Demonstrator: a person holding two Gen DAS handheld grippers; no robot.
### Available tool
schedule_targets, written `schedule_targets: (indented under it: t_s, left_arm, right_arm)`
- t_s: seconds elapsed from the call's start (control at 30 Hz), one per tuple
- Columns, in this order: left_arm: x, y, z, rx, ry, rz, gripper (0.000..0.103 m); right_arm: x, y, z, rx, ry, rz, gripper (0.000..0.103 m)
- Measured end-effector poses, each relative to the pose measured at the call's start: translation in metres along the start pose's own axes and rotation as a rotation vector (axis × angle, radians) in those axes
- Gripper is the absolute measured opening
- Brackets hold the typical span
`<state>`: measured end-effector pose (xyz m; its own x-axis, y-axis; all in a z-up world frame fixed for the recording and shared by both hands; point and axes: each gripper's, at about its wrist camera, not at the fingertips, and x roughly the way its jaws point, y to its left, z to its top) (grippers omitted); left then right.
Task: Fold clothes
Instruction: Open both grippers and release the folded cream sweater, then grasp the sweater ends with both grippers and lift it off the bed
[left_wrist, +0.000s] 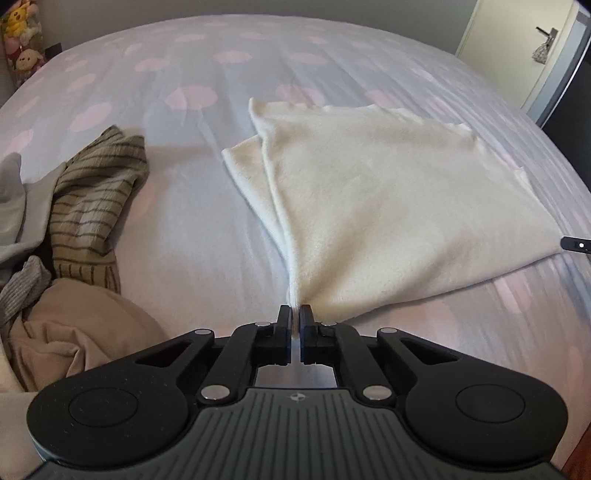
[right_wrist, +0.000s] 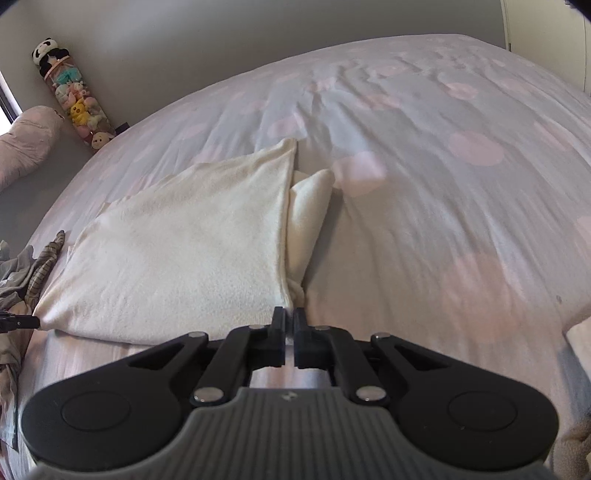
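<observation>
1. Bed – spotted sheet, carries everything.
2. Cream cloth – folded, mid-bed toward the near edge.
3. Striped garment in the pile at the bed's left edge.
4. Left gripper – jaws pinching the cloth's near-left corner.
5. Right gripper – jaws pinching its near-right corner.

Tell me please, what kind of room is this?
Most likely a bedroom: a wide bed with a dotted cover, a tall tube of plush toys by the wall, and a door. Both grippers pinch a cream cloth.
</observation>
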<state>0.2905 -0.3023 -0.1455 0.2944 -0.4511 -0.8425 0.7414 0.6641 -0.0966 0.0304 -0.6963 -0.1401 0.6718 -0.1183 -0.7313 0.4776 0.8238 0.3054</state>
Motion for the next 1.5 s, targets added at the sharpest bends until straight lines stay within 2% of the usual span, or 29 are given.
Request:
schedule_targets:
  t_s: [0.13, 0.27, 0.37, 0.43, 0.53, 0.6, 0.63, 0.73, 0.83, 0.93, 1.1, 1.27, 1.4, 1.5]
  left_arm:
    - [0.0, 0.007, -0.001, -0.024, 0.033, 0.029, 0.003]
    - [0.0, 0.014, -0.003, -0.047, 0.065, 0.059, 0.004]
    - [-0.014, 0.012, -0.008, -0.003, 0.021, 0.098, 0.005]
    - [-0.025, 0.009, -0.01, 0.042, -0.012, 0.119, 0.015]
    - [-0.032, -0.019, -0.014, 0.228, -0.058, 0.177, 0.025]
    - [-0.032, -0.043, -0.017, 0.361, -0.084, 0.206, 0.033]
    - [-0.032, -0.055, -0.019, 0.424, -0.094, 0.218, 0.04]
    - [-0.021, -0.086, -0.03, 0.617, -0.115, 0.273, 0.048]
    - [-0.007, -0.107, -0.041, 0.757, -0.111, 0.315, 0.048]
    - [0.012, -0.113, -0.05, 0.836, -0.089, 0.366, 0.048]
    - [0.038, -0.111, -0.057, 0.934, -0.065, 0.446, 0.047]
    - [0.058, -0.106, -0.059, 1.022, -0.109, 0.54, 0.046]
    - [0.077, -0.104, -0.055, 1.063, -0.116, 0.6, 0.033]
    - [0.082, -0.105, -0.05, 1.065, -0.116, 0.618, 0.023]
  right_arm:
    - [0.01, -0.001, -0.007, 0.024, 0.044, -0.027, 0.004]
    - [0.006, 0.002, -0.004, -0.007, 0.064, -0.058, 0.005]
    - [-0.005, 0.007, -0.006, -0.074, 0.062, -0.1, 0.011]
    - [-0.014, 0.012, -0.01, -0.14, 0.044, -0.115, 0.014]
    - [-0.024, 0.029, -0.016, -0.287, 0.019, -0.109, 0.038]
    - [-0.025, 0.044, -0.02, -0.399, 0.008, -0.112, 0.04]
    - [-0.025, 0.051, -0.022, -0.452, 0.006, -0.114, 0.043]
    - [-0.02, 0.077, -0.032, -0.641, 0.0, -0.129, 0.055]
    - [-0.009, 0.098, -0.044, -0.83, 0.0, -0.164, 0.057]
    - [0.005, 0.112, -0.054, -0.985, 0.008, -0.201, 0.057]
    - [0.03, 0.118, -0.064, -1.17, 0.025, -0.279, 0.057]
    - [0.051, 0.117, -0.075, -1.354, -0.007, -0.357, 0.057]
    - [0.066, 0.116, -0.077, -1.45, -0.059, -0.426, 0.056]
    - [0.077, 0.117, -0.076, -1.505, -0.08, -0.469, 0.05]
